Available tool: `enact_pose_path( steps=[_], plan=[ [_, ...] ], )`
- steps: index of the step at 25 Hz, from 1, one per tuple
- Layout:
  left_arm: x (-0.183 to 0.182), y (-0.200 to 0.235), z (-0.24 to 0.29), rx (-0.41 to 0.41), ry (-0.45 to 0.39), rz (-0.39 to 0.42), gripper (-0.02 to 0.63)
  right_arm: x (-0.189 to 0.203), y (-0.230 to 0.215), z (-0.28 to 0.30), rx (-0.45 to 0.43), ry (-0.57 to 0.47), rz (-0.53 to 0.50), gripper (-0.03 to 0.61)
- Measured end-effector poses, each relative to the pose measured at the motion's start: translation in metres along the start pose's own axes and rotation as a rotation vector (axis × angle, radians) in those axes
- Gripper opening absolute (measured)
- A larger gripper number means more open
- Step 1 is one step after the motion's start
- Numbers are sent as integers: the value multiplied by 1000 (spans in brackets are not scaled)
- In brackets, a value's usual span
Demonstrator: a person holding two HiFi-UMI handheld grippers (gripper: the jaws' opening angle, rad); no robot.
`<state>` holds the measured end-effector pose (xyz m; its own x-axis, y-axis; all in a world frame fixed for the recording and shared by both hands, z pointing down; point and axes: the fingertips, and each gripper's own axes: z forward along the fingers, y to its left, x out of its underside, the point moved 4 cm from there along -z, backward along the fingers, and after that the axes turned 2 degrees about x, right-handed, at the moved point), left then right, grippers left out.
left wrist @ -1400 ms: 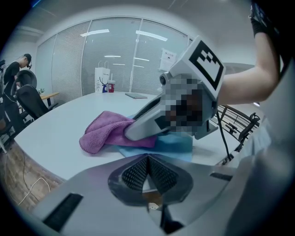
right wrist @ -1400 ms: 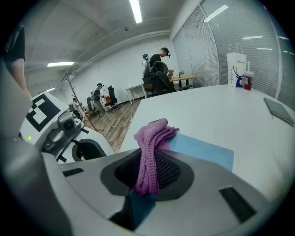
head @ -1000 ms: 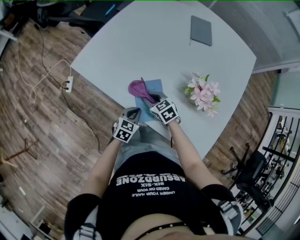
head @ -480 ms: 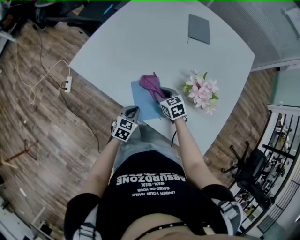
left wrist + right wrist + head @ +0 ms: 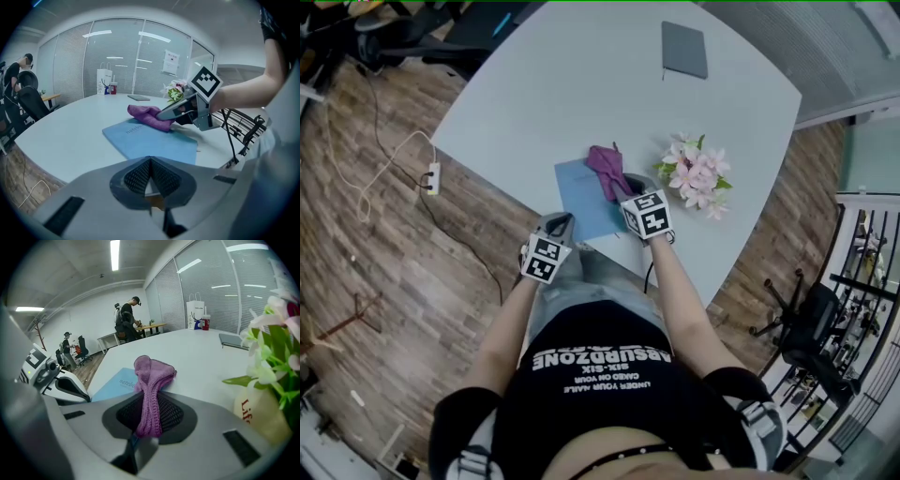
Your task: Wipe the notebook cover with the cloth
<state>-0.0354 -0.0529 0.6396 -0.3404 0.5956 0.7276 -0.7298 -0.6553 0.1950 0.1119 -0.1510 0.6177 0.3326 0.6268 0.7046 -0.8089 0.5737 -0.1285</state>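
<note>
- Clamped on a bunched fold of cloth (image 5: 151, 376) at right tool (image 5: 149, 425); pressed together, empty, at left tool (image 5: 150, 176).
- Draped onto blue notebook (image 5: 579, 199), flat near counter (image 5: 581, 84) edge.
- Probably soft, light, floppy; best pinched at 1 fold.

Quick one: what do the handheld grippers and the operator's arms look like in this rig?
Left gripper and right gripper: grey moulded shells, dark textured jaw pads, each topped by a white cube with black square markers. A thin black cable trails from the right one. Short black sleeves, forearms bare.
</note>
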Motion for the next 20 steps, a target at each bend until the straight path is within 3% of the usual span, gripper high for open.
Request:
enact_pose_path(
  steps=[20],
  plan=[
    [0, 1, 0, 1, -25, -24, 17, 52, 13, -46, 15, -2, 167, 82]
  ],
)
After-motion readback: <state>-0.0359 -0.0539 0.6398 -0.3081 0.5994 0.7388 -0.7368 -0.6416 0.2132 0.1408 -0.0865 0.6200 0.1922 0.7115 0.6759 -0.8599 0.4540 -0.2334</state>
